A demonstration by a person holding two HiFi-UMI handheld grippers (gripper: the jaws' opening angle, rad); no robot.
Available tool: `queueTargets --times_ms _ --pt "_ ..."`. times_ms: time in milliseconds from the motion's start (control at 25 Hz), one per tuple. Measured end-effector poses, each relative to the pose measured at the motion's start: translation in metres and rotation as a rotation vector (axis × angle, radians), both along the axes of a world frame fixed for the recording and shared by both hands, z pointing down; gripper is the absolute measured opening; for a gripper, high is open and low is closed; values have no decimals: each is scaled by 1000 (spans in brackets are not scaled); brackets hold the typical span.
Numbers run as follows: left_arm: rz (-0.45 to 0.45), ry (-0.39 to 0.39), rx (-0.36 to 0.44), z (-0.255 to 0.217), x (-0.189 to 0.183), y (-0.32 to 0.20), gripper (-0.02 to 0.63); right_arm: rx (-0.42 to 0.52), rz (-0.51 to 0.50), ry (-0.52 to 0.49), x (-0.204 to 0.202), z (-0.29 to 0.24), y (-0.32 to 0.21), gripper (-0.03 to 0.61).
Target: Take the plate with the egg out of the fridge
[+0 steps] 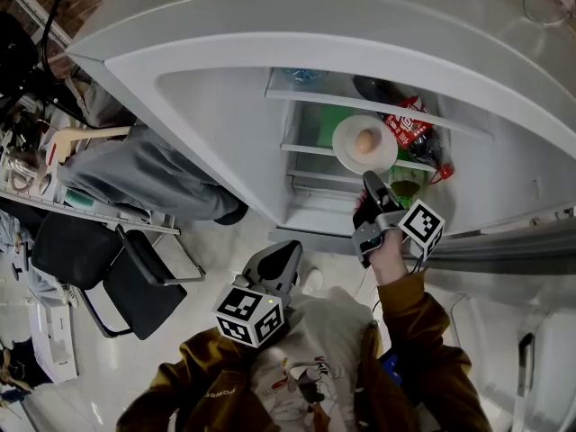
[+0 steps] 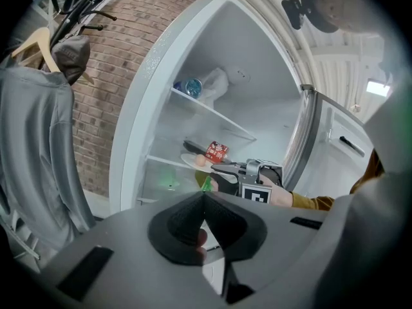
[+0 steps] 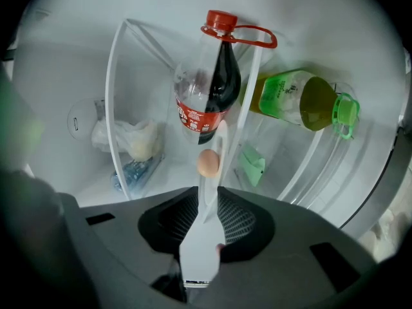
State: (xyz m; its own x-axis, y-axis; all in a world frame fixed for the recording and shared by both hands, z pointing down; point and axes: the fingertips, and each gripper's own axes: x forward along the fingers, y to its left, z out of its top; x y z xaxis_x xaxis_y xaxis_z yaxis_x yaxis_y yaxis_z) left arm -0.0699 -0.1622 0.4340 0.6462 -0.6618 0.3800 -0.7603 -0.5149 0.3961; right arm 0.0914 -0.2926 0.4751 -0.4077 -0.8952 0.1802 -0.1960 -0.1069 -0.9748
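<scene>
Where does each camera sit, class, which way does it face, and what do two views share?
Head view: on the person's head, looking steeply down at the open fridge; left gripper, right gripper and a brown sleeve show.
Left gripper view: rides the left gripper, held outside, facing the fridge; its own shut, empty jaws show.
Right gripper view: rides the right gripper, facing the fridge's inside; its jaws clamp the plate.
Shared: all three show the egg.

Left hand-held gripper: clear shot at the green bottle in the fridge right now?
Probably not. The left hand-held gripper hangs outside the fridge, and the right hand-held gripper, clamped on the plate with the egg, sits in front of the green bottle.
</scene>
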Motion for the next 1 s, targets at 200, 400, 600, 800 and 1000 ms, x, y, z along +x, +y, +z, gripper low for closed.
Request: queueTargets --times_ms 200,400,600,800,1000 --pt "0 -2 1 0 -2 -1 8 -27 -6 -37 -3 6 1 87" --pt "1 -4 0 0 -2 -1 8 -26 -1 -61 -3 6 -4 93" --pt "-9 -3 -4 0 -5 -1 8 -32 1 -64 -3 4 -11 92" --pt "-23 0 -11 1 -11 -5 8 -43 0 -67 -6 7 -17 92" --pt "-24 2 -11 2 -11 -6 8 -62 15 -95 -4 10 -20 92"
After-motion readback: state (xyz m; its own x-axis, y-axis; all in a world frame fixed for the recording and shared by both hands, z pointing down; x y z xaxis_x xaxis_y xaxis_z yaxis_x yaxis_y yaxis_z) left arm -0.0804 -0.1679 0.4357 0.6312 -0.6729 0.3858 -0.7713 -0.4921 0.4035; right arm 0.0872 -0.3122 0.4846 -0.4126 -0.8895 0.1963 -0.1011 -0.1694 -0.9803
